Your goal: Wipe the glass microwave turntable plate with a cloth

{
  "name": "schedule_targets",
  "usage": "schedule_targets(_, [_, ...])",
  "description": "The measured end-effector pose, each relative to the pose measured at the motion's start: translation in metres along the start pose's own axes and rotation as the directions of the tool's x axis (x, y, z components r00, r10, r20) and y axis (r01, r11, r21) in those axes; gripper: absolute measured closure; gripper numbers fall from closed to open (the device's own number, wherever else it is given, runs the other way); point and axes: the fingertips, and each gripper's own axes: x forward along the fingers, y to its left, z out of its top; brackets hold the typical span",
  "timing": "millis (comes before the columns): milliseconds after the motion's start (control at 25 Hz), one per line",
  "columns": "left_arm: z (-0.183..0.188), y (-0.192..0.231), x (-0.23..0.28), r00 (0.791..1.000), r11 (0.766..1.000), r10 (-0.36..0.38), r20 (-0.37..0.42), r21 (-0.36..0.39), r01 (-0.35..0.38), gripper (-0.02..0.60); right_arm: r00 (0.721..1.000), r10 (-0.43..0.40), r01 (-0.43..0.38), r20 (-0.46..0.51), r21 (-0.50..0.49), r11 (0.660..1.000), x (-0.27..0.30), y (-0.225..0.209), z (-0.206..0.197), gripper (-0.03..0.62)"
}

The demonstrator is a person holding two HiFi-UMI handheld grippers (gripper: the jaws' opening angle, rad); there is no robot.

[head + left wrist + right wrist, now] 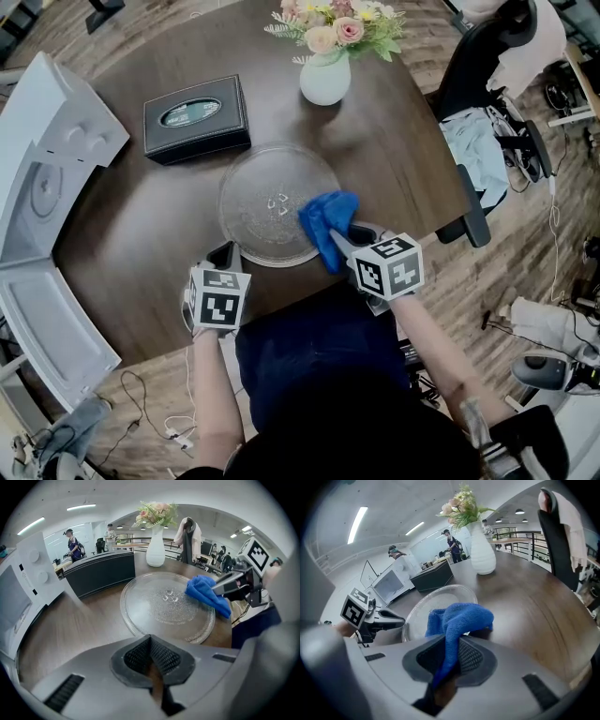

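Blue cloth [328, 223] clamped in right gripper [339, 238], draped over right rim of glass turntable plate [255, 199] mid-desk [403, 141]. Rim beneath cloth hidden. Left gripper [225, 255] jaws together, empty, by plate's near-left edge; contact unclear.

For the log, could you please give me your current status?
Right gripper shut on blue cloth, right side of glass plate. Left gripper shut, empty. Nothing blocking.

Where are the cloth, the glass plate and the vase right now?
blue cloth [328, 223], head view, middle of the bunched fabric over the plate's right edge.
glass turntable plate [255, 202], head view, bare glass left of its centre.
white vase [325, 81], head view, its round body.
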Motion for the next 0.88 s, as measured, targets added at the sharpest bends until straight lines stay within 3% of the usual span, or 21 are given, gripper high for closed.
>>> schedule_targets(280, [0.001, -0.001, 0.0, 1.0, 1.0, 0.003, 0.004, 0.016, -0.003, 0.578, 0.998, -0.046, 0.043, 0.047, 0.064, 0.997, -0.012, -0.025, 0.007, 0.542])
schedule_targets(520, [0.0, 0.0, -0.001, 0.999, 0.999, 0.043, 0.027, -0.004, -0.043, 0.578, 0.985, -0.111, 0.083, 0.134, 0.198, 0.977, -0.028, -0.058, 0.016, 0.542])
schedule_targets(720, [0.003, -0.001, -0.006, 0.997, 0.996, 0.038, 0.074, -0.081, -0.032, 0.578, 0.975, -0.168, 0.13, 0.144, 0.245, 0.961, -0.04, -0.082, 0.014, 0.542])
schedule_targets(880, [0.003, -0.001, -0.008, 0.993, 0.991, 0.02, 0.113, -0.135, -0.004, 0.578, 0.975, -0.16, 0.117, 0.152, 0.255, 0.96, -0.04, -0.084, 0.015, 0.542])
